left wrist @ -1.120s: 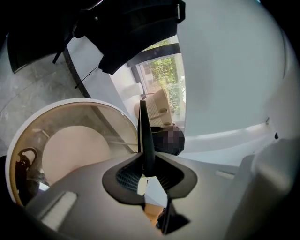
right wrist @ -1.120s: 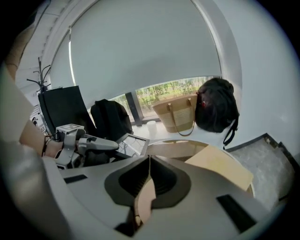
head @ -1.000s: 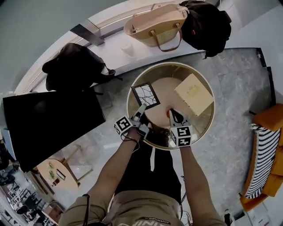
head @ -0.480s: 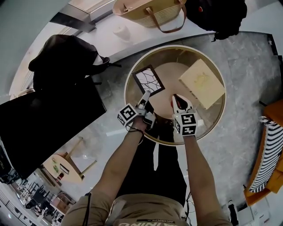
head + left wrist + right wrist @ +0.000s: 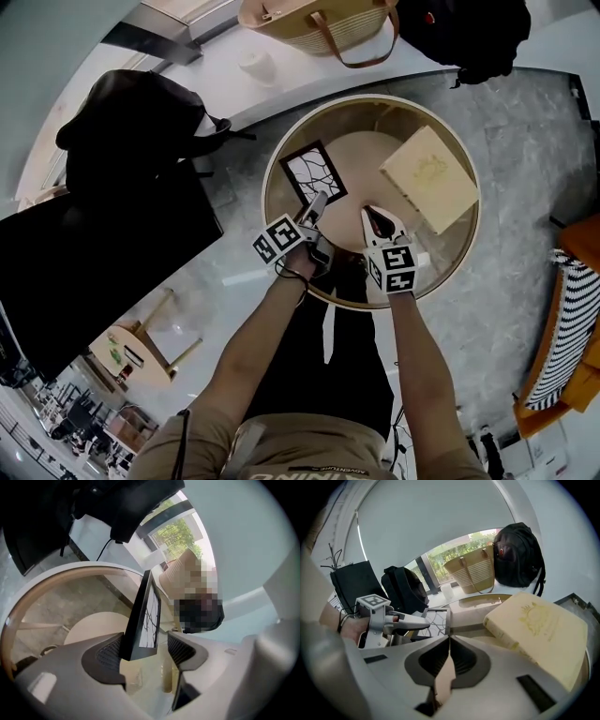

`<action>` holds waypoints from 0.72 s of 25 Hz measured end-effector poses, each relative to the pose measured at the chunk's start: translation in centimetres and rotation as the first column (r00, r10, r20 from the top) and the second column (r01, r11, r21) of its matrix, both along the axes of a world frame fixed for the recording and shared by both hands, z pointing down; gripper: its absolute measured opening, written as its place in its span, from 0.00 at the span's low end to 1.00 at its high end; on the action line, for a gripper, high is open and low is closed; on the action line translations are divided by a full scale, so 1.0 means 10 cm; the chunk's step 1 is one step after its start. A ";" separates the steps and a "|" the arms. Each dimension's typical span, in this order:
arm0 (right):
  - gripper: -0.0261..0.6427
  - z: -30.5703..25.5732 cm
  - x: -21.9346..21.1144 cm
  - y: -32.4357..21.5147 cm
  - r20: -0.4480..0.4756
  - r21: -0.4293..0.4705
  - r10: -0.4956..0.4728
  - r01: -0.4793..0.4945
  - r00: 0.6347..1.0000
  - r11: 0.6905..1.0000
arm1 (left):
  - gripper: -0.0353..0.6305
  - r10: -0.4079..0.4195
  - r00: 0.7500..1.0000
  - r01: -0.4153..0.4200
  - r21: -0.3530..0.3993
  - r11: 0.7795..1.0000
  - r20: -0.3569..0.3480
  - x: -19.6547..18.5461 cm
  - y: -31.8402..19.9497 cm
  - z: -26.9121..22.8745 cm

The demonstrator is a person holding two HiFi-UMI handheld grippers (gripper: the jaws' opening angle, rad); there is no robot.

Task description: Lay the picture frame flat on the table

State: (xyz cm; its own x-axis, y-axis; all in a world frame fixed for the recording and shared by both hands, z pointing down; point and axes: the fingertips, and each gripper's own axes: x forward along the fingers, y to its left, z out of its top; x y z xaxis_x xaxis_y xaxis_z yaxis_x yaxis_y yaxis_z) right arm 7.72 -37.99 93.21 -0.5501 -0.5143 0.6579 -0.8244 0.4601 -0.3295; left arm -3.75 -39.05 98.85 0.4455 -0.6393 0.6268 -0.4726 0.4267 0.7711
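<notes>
The black picture frame with a white branch print lies face up on the left part of the round glass table; I cannot tell whether it rests fully flat. Its near edge sits between the jaws of my left gripper, which are opening. In the left gripper view the frame shows edge-on between the jaws of that gripper, with a gap on its right side. My right gripper hovers shut and empty to the right. In the right gripper view it points at the frame.
A cream book lies on the table's right side. Behind the table a ledge carries a tan tote, a black backpack and a dark bag. A black board stands at the left, an orange chair at the right.
My left gripper's jaws have spread apart around the frame's near edge and the gripper has shifted slightly right. The frame and the right gripper have stayed about where they were.
</notes>
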 end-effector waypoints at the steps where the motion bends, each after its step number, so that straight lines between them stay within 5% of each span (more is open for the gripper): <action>1: 0.06 0.00 -0.01 0.01 0.003 -0.002 0.000 0.000 1.000 1.000 | 0.48 0.032 0.998 -0.032 0.000 0.999 0.046 0.01 0.01 -0.01; 3: 0.06 0.01 -0.05 0.04 0.009 -0.005 -0.010 0.010 1.000 1.000 | 0.52 0.099 0.980 -0.102 0.005 0.995 0.174 -0.01 0.02 -0.05; 8: 0.06 0.01 -0.15 0.10 0.031 -0.008 -0.032 0.032 0.999 0.999 | 0.56 0.210 0.868 -0.225 -0.020 0.974 0.450 -0.09 0.08 -0.07; 11: 0.06 0.00 -0.18 0.15 0.038 -0.007 -0.049 0.049 0.998 0.999 | 0.56 0.216 0.843 -0.236 -0.024 0.972 0.493 -0.12 0.12 -0.08; 15: 0.06 -0.02 -0.16 0.14 0.043 -0.005 -0.044 0.044 0.998 0.999 | 0.56 0.215 0.860 -0.240 -0.003 0.971 0.463 -0.10 0.12 -0.11; 18: 0.06 -0.07 -0.13 0.10 0.044 0.005 -0.033 0.033 0.998 0.999 | 0.56 0.230 0.850 -0.271 0.019 0.962 0.474 -0.11 0.09 -0.20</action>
